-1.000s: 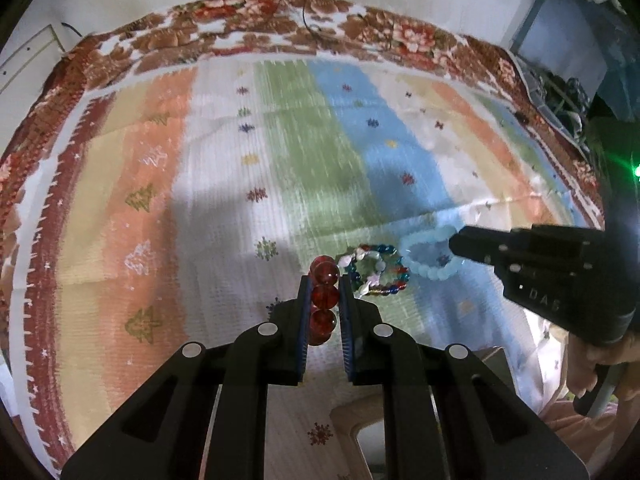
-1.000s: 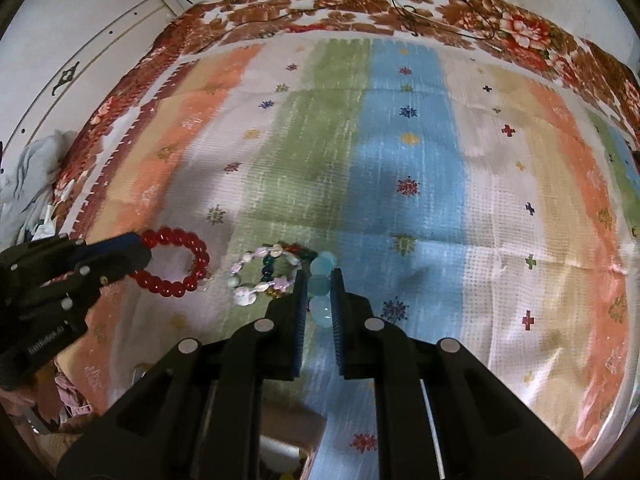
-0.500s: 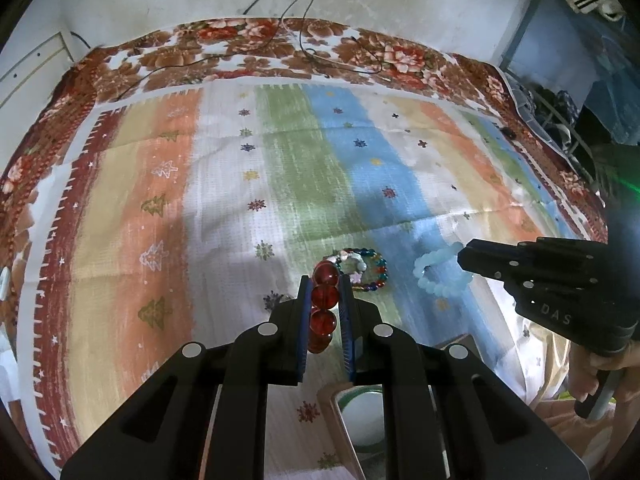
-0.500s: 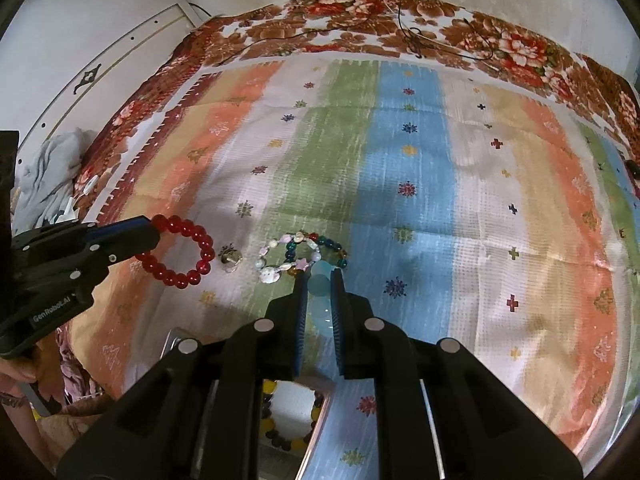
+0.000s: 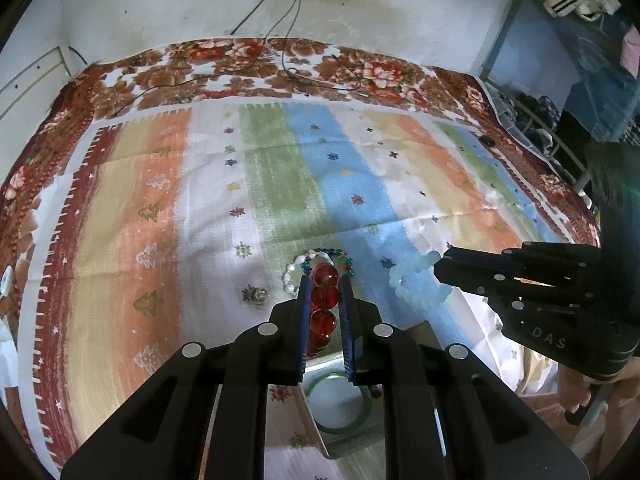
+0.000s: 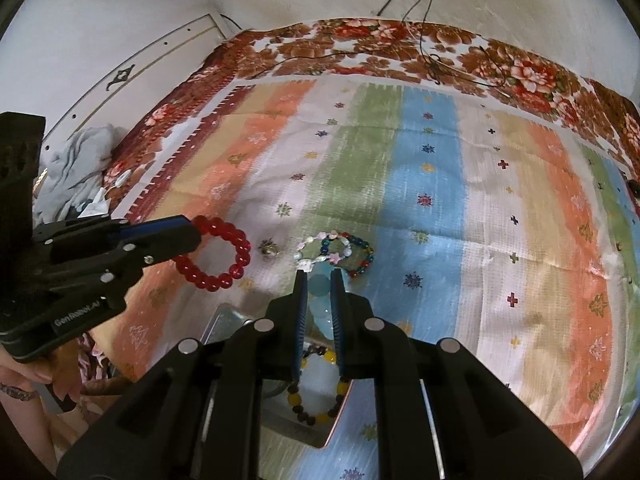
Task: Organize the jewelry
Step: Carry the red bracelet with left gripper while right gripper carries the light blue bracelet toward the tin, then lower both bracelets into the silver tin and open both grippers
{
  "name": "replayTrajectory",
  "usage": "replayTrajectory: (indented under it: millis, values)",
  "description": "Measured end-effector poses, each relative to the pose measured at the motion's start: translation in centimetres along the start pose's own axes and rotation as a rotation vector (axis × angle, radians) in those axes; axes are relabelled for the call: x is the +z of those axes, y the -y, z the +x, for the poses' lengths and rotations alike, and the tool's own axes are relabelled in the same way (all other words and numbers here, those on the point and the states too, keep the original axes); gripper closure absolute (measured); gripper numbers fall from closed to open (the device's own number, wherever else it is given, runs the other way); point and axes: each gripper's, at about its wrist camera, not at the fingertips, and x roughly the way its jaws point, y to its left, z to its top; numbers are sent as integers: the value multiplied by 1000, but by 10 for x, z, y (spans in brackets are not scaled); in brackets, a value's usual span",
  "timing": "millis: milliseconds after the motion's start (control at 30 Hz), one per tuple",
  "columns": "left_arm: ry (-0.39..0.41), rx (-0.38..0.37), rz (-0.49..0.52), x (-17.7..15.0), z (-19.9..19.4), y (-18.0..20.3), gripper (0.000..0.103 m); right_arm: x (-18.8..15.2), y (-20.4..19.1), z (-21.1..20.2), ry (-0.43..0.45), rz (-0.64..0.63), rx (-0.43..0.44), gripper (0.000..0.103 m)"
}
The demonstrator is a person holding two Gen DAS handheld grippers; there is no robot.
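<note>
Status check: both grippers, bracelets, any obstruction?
Left gripper shut on red bracelet. Right gripper shut on pale blue bracelet. Both lifted over tray. Nothing blocking.

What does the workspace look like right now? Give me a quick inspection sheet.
Surface: striped cloth over a floral blanket.
Job's things: red bead bracelet in left claw; pale blue bracelet in right claw; multicolour bracelets and a small charm lying on the cloth; tray below holding a yellow and dark bead bracelet and a green bangle.
Clutter: grey clothes at the bed's edge.
Grippers: both claws shut on bracelets, lifted off the cloth.
Cables: black wires trailing from the wall onto the blanket.
Surroundings: stained wall, blue cabinet.
</note>
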Motion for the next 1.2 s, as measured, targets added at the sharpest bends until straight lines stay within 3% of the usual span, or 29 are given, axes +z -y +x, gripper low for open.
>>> replayTrajectory:
  millis: [467, 1100, 1133, 1200]
  values:
    - [10, -23, 30, -27, -16, 22, 90, -31, -18, -19, -7, -39, 22, 90]
    - [-38, -27, 52, -53, -11, 42, 90, -57, -23, -17, -48, -48, 31, 90]
    - [-43, -26, 53, -53, -10, 43, 90, -57, -23, -17, -43, -47, 23, 89]
    - [-46, -21, 49, -52, -8, 41, 89, -56, -20, -17, -41, -40, 16, 70]
